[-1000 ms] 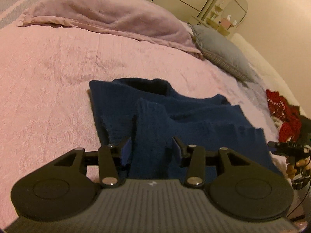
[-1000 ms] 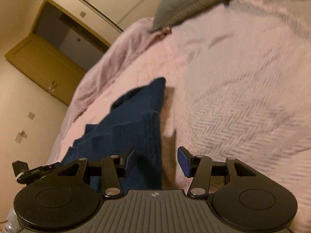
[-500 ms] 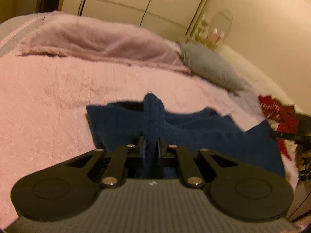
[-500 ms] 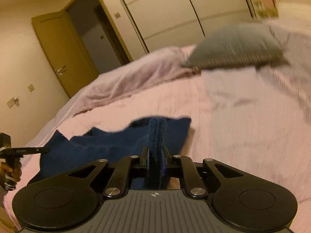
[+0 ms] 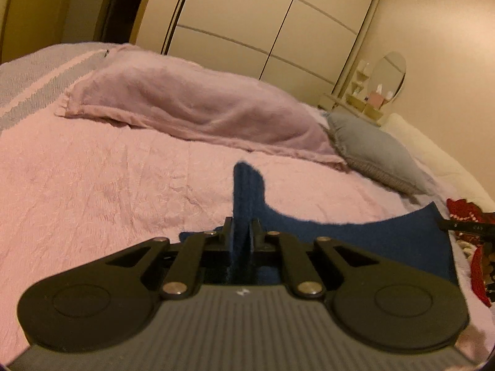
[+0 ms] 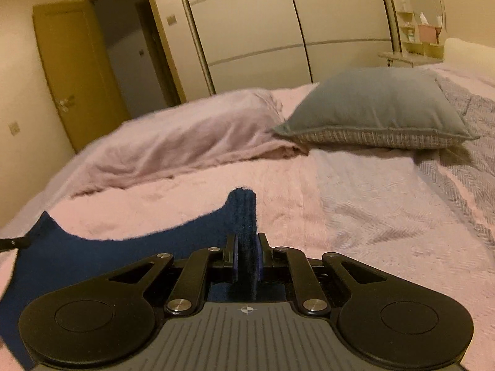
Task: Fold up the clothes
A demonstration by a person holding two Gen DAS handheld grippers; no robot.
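Open pink bedspread lies ahead; the mauve blanket and grey cushion seemingly block the far side.

Pink-covered bed, cream wardrobe, open door.

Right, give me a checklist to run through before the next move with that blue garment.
1. Left tongs shut on the blue garment: ok.
2. Right tongs shut on the same garment: ok.
3. Cloth hangs in a sagging span between both grips: ok.
4. Pink bedspread ahead is bare for laying it down: ok.
5. Lower hem hanging even: cannot tell, hidden below the tongs.
6. Grey cushion well away from the garment: ok.
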